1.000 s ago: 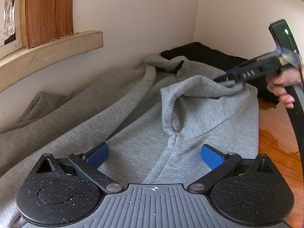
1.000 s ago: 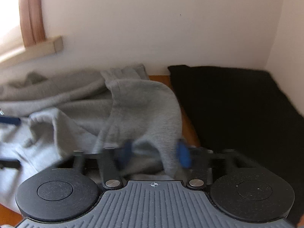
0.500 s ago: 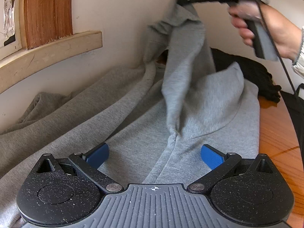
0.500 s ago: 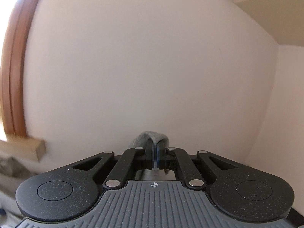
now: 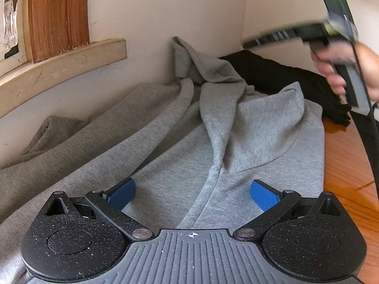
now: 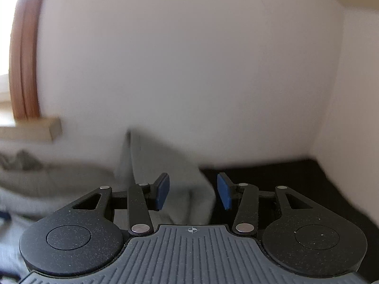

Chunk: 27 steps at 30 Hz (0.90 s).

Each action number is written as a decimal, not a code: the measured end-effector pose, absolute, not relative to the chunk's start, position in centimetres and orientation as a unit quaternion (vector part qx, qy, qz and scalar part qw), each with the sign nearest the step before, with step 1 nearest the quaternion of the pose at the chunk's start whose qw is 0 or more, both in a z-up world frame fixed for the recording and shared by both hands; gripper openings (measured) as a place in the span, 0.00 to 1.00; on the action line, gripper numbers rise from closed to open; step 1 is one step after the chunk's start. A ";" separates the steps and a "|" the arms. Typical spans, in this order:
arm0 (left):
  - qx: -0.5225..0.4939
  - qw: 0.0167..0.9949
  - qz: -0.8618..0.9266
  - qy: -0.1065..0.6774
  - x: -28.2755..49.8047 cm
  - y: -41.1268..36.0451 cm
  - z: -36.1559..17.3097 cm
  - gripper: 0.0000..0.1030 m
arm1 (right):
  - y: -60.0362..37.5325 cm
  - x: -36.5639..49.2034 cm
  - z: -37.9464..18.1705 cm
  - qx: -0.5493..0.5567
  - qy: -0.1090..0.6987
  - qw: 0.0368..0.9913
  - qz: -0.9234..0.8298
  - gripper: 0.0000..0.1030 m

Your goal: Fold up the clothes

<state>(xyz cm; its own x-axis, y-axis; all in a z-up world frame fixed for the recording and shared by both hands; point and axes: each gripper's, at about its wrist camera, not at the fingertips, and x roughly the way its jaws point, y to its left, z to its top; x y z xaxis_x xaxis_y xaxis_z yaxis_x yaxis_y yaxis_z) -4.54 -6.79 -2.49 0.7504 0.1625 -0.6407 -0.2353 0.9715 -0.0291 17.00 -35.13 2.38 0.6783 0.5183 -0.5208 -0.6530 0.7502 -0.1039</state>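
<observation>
A grey hoodie (image 5: 189, 146) lies spread on the wooden table, its hood (image 5: 272, 123) at the far right. One flap of it (image 5: 189, 59) stands in a peak against the wall. My left gripper (image 5: 192, 194) hovers open just over the hoodie's middle seam, nothing between its blue pads (image 5: 120, 193). My right gripper (image 6: 193, 191) is opening. Blurred grey cloth (image 6: 189, 203) sags between and below its pads without being pressed. In the left wrist view the right gripper (image 5: 248, 43) hangs in the air past the peak, held by a hand (image 5: 341, 71).
A black garment (image 5: 284, 75) lies in the far corner beside the hoodie, also in the right wrist view (image 6: 296, 177). A wooden window sill (image 5: 64, 59) juts from the wall on the left. Bare table wood (image 5: 343, 165) runs along the right edge.
Half a second ago the right gripper held a flap of the hoodie high, shut on it. It has now let go and dropped lower; the flap has slumped against the wall. The left gripper stayed still.
</observation>
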 end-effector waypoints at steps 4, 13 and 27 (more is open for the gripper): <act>-0.054 0.934 0.107 0.337 -4.7 -6.7 -2.4 1.00 | -36.6 17.7 -0.4 -0.146 0.302 0.881 0.333 0.44; -0.054 0.934 0.107 0.337 -4.0 -7.0 -2.8 1.00 | -34.0 19.1 -2.0 -0.143 0.341 0.853 0.368 0.22; -0.051 0.934 0.107 0.338 -3.8 -7.0 -2.9 1.00 | -27.7 17.5 3.0 -0.153 0.177 0.894 0.382 0.08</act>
